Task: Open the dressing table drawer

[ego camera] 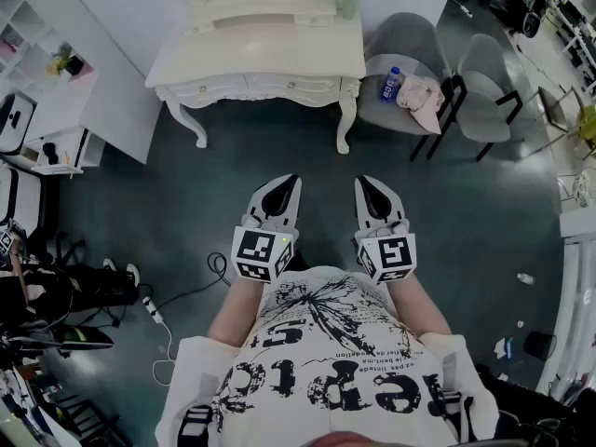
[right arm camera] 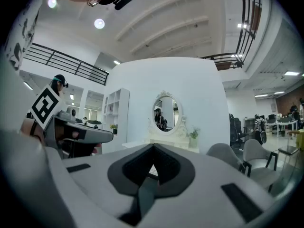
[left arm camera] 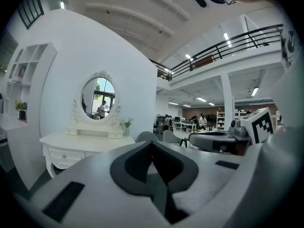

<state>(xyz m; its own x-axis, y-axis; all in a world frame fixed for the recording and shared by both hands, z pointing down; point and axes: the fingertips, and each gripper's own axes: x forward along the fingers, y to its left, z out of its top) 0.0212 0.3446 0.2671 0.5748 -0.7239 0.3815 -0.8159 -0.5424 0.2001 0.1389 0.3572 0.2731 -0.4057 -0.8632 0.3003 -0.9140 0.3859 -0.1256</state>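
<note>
Both of my grippers are hanging close to my chest, well apart from the dressing table (ego camera: 261, 54), so I am judging that the opening itself has not begun. My left gripper (ego camera: 291, 182) is showing its jaws pressed together with nothing between them. My right gripper (ego camera: 363, 182) is showing the same: tips meeting, empty.

The table is standing ahead of me against the white wall (ego camera: 121, 7). Its drawer fronts (ego camera: 279, 87) are running under the top along the edge that faces me. In my left gripper view I am making out a small knob (left arm camera: 63, 155) on one front.

To do this step well, I am thinking the approach matters most:
- I should be walking in first, minding the cable (ego camera: 191, 294) lying on the floor to my left.
- Only one gripper should be going in, with its jaws spread before it reaches the knob, not at the knob.
- It should be coming in level with the front, so that the pads are closing behind the knob's head and not on its rounded face, where they would likely slip.
- The pull should be running straight back toward me, without lifting.

The curved legs (ego camera: 345, 124) are looking slender, so the table may be sliding along with the pull. Resting the free gripper on the top could be steadying it. The grey chair (ego camera: 414, 49) is sitting just beside the table's right end, so I would be favouring a middle or left front.
</note>
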